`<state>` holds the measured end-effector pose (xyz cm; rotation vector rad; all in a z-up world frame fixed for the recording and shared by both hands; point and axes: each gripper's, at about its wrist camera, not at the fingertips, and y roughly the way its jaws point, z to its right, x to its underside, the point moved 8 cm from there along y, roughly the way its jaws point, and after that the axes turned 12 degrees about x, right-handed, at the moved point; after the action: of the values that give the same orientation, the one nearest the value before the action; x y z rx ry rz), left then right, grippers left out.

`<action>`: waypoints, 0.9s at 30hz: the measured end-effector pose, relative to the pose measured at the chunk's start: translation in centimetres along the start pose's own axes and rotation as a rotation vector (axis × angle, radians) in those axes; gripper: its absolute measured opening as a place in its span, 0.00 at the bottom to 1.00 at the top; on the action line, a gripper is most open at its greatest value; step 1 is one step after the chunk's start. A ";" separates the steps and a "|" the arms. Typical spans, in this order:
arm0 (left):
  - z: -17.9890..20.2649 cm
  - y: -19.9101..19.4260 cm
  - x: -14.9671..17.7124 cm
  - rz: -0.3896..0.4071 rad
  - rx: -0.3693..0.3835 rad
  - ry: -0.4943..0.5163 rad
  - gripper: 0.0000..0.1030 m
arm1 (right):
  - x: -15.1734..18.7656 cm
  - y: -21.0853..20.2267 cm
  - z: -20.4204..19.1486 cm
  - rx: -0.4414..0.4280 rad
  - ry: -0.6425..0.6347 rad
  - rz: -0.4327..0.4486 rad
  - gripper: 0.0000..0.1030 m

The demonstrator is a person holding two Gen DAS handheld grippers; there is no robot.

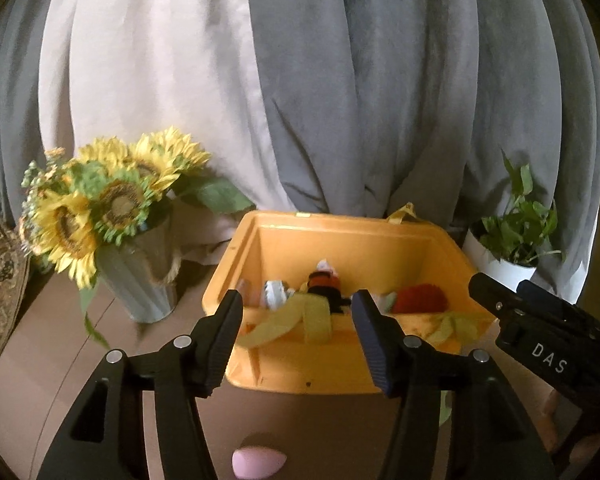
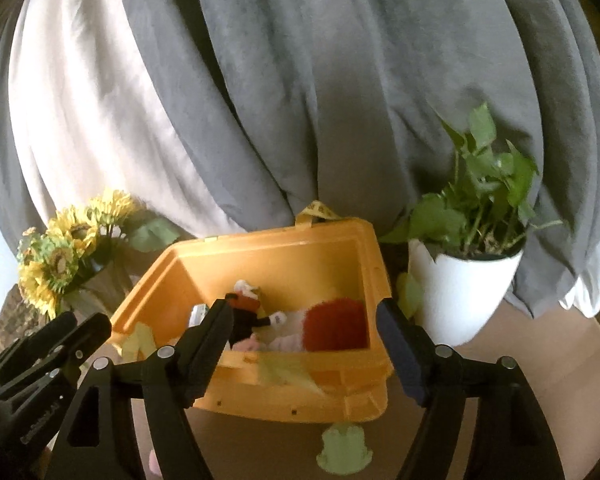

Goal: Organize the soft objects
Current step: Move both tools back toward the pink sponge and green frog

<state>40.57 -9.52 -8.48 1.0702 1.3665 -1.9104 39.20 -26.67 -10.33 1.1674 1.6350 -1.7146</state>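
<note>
An open orange bin stands on the brown table, also in the right wrist view. It holds several soft toys: a red fluffy one, a black-and-orange doll, and pale ones. Yellow straps drape over its front rim. My left gripper is open and empty just before the bin. My right gripper is open and empty over the bin's front rim. A pink soft egg shape lies near me. A pale green soft toy lies before the bin.
A vase of sunflowers stands left of the bin. A white potted plant stands right of it. Grey and beige curtains hang behind. The right gripper's body shows at right.
</note>
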 end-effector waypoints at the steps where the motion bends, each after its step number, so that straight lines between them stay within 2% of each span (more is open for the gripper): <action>1: 0.0 -0.3 0.4 -0.005 -0.003 -0.006 0.56 | 0.3 -0.2 0.1 0.001 0.002 -0.004 0.73; 14: -0.3 -3.5 5.4 -0.064 -0.086 -0.064 0.61 | 4.2 -2.1 0.9 0.007 -0.024 -0.062 0.73; 27: -1.8 -4.1 10.3 -0.135 -0.159 -0.153 0.65 | 8.2 -1.3 0.3 -0.018 -0.074 -0.152 0.73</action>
<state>32.35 -6.37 -15.51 0.7571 1.5068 -1.8989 33.88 -25.05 -16.51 0.9809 1.7282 -1.8091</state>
